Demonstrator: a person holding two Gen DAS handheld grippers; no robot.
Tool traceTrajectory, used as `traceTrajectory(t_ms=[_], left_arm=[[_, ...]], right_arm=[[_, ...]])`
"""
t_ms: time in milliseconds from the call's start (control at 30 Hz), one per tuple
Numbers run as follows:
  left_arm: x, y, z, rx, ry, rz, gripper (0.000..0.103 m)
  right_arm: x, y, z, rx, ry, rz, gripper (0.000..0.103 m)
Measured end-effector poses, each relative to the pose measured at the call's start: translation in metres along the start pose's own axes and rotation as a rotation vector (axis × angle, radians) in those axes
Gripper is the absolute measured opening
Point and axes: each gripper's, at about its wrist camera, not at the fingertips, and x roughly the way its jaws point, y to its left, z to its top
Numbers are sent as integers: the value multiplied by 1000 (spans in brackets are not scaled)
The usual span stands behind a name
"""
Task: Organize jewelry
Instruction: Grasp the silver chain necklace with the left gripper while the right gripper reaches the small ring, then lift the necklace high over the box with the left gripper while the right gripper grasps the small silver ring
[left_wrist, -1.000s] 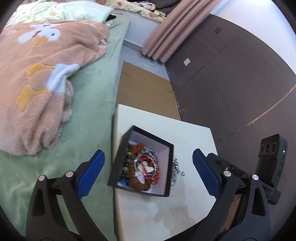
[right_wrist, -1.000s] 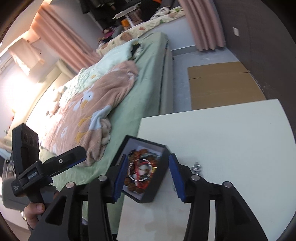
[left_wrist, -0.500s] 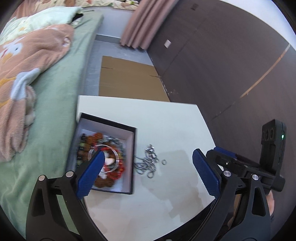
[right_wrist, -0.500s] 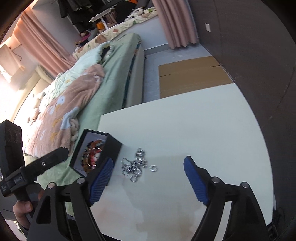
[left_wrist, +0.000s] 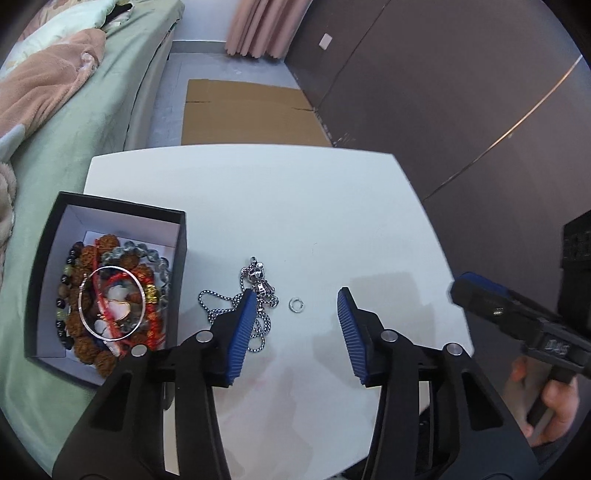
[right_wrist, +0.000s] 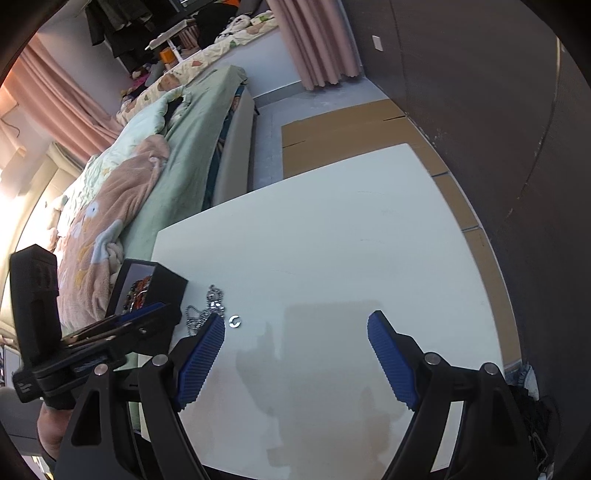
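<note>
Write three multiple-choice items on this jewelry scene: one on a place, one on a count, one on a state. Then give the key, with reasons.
1. Where does the small silver ring lie?
A. in the black box
B. on the white table, right of the chain necklace
C. on the bed

2. How many jewelry pieces lie loose on the table?
A. two
B. four
C. none

3. The black box is
A. closed with a lid
B. tipped on its side
C. open and full of bracelets

Key: 1 B, the ring sits on bare tabletop beside the chain necklace; 2 A, only necklace and ring lie outside; 3 C, no lid, bracelets showing inside.
</note>
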Motion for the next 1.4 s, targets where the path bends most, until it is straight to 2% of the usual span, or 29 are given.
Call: traceTrajectory(t_ms=[100, 233, 467, 633, 667, 700, 733, 833, 1100, 1267, 1333, 1400], left_arm=[[14, -6, -1, 9, 19, 28, 43], [30, -12, -3, 41, 24, 136, 43], [51, -13, -1, 55, 26, 232, 42], [63, -21, -2, 101, 16, 314, 42], [63, -22, -2, 105, 17, 323, 37], [61, -22, -2, 107, 15, 339, 22], [60, -20, -1, 100, 16, 330, 18], [53, -11, 0, 54, 36, 233, 14], [21, -4, 3, 28, -16, 144, 14], [0, 4, 6, 7, -56, 105, 14], [-11, 8, 5, 3, -75, 93, 14], [-19, 11, 4, 0, -90, 86, 14]], right_arm=[[-1, -10, 1, 12, -3, -8, 78], [-1, -21, 2, 24, -2, -11, 78], [1, -28, 1, 19, 6, -18, 78], [4, -25, 1, -3, 13, -21, 78], [6, -24, 2, -6, 16, -22, 78], [6, -24, 2, -8, 19, -24, 78], [8, -23, 2, -11, 23, -27, 78], [13, -21, 1, -19, 35, -32, 77], [27, -3, -1, -42, 67, -9, 70], [43, 14, -3, -69, 105, -3, 55], [49, 19, -4, -78, 123, 0, 42], [56, 25, -6, -89, 141, 2, 35]])
